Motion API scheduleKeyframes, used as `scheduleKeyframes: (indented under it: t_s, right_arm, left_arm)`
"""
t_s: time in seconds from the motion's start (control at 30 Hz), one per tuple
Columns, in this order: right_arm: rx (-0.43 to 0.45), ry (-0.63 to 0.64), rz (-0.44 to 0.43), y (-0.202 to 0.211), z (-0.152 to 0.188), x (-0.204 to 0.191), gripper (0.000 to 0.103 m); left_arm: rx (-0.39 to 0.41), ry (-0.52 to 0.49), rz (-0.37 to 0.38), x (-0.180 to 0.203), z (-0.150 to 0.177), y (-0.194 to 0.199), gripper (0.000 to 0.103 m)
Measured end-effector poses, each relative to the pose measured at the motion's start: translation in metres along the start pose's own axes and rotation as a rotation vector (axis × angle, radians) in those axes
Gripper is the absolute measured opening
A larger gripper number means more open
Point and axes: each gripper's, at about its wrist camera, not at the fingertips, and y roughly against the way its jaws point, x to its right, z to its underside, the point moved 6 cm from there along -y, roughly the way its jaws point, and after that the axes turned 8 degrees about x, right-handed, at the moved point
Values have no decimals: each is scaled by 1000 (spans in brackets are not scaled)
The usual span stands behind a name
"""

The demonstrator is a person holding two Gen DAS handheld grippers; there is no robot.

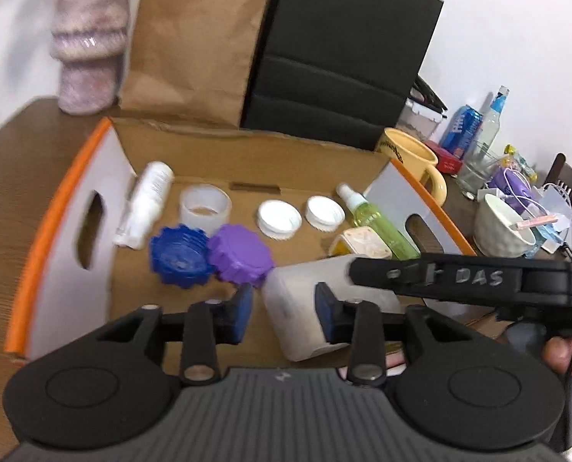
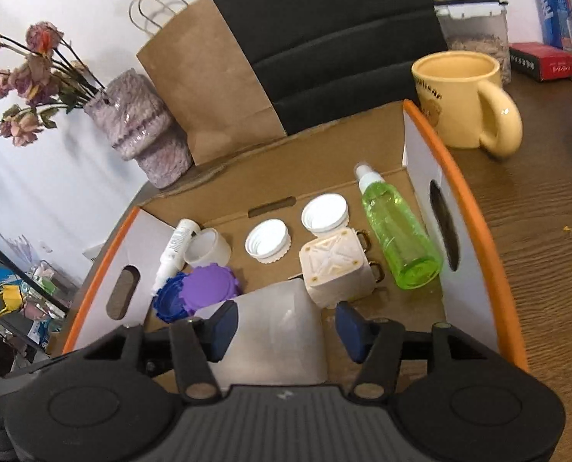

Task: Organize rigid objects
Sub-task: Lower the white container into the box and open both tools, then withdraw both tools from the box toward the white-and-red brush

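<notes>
An open cardboard box with orange rims holds a white tube, a clear cap, two white lids, a blue lid, a purple lid, a green spray bottle and a cream cube. A translucent white container lies at the box's near side. My left gripper is open beside it. My right gripper is open around the container, its pads apart from it.
A yellow mug stands right of the box. A brown paper bag, a black bag and a knit-covered vase stand behind it. A white bowl, a glass, a can and clutter crowd the table's right side.
</notes>
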Motion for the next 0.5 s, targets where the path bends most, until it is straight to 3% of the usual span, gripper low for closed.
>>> scheduleKeyframes:
  t_s: [0.17, 0.3, 0.4, 0.47, 0.5]
  right_arm:
    - [59, 44, 9, 44, -13, -7, 58]
    - [135, 133, 21, 95, -14, -18, 72]
    - [187, 200, 38, 131, -6, -22, 74]
    - [221, 245, 52, 152, -1, -25, 74]
    - [239, 268, 57, 162, 2, -27, 75]
  left_arm:
    - [59, -43, -42, 0, -12, 44, 50]
    - [132, -85, -59, 4, -14, 89, 61]
    - [183, -121, -91, 6, -7, 122, 63]
    - [218, -124, -104, 8, -2, 143, 71]
    - [247, -128, -112, 9, 0, 155, 80]
